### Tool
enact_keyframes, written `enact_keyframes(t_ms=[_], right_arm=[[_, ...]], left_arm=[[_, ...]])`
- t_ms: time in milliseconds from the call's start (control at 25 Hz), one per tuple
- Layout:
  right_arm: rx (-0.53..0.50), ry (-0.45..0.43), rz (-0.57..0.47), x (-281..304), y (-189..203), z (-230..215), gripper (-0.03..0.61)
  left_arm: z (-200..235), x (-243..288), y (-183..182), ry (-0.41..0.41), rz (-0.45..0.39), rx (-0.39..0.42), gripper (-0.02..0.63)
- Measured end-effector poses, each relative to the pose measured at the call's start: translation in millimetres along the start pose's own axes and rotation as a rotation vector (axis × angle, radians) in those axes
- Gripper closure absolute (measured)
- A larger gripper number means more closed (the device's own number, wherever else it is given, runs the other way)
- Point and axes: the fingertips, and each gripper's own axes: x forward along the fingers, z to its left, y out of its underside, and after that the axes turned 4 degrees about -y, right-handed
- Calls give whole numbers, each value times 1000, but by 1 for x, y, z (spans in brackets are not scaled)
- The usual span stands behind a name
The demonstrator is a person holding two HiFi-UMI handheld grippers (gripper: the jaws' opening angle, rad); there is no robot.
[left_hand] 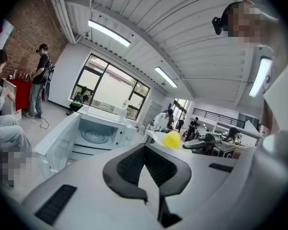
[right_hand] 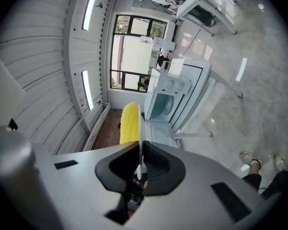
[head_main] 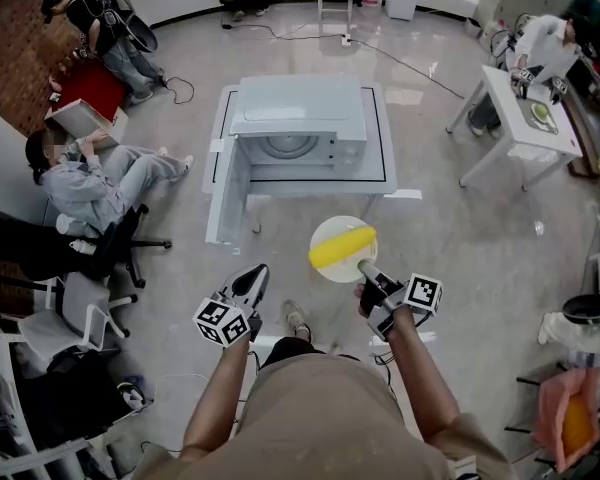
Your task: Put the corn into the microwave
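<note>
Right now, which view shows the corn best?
Head view: the corn lies in full length on the plate gripped by the right gripper. Right gripper view shows it foreshortened beside the edge-on plate; left gripper view only a yellow end.

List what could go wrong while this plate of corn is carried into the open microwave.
1. The right gripper pinches the plate by one rim only, in the air above the floor; a tilt could roll the loose corn off.
2. The door of the microwave stands open toward the person; the plate might clip it or the opening's edge.
3. The left gripper is empty and supports nothing, so a slip may go uncaught.
</note>
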Motion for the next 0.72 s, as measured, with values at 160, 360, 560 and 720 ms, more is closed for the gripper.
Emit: enact_keyframes(t_ms=[160,360,560,720], right_arm=[[3,3,-6,38,-14,4,558],[5,13,-18,78,-25,2,558],[9,42,-25,112,-33,-5,558],[3,37,-19,142,-39,-11,558]], left_arm=[[25,16,-18,18,-2,-1,612],[53,26,-37,34,-12,-10,612],[74,29,-55,41,-39,-24,612],[87,35,-68,33,-67,-20,612]])
